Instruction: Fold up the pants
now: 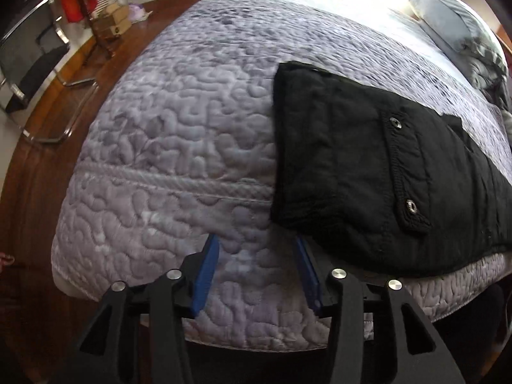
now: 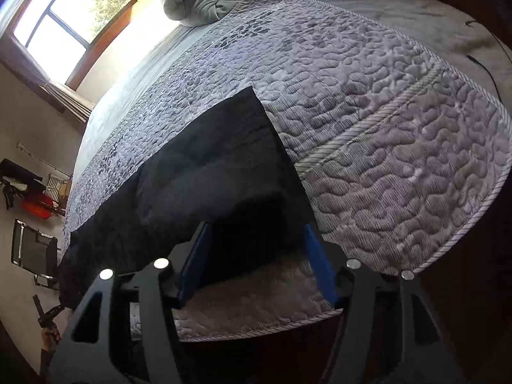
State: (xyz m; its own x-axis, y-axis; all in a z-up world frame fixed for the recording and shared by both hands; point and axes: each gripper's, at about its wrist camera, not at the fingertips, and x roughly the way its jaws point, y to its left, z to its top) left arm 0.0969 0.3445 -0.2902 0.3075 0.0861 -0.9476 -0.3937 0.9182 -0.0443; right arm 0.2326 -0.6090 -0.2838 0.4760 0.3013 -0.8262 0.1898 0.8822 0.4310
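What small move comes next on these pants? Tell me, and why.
Probably lower both tongs onto the near edge of the black pants and close. The left tongs are open at its corner, over the quilted bedspread; the right tongs are open around the hem, gripping nothing.

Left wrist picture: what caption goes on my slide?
Open left claw hovers by black pants on a quilted bed.

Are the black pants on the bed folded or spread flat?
Cannot tell for sure. The black pants lie flat along the quilt; layers are not visible.
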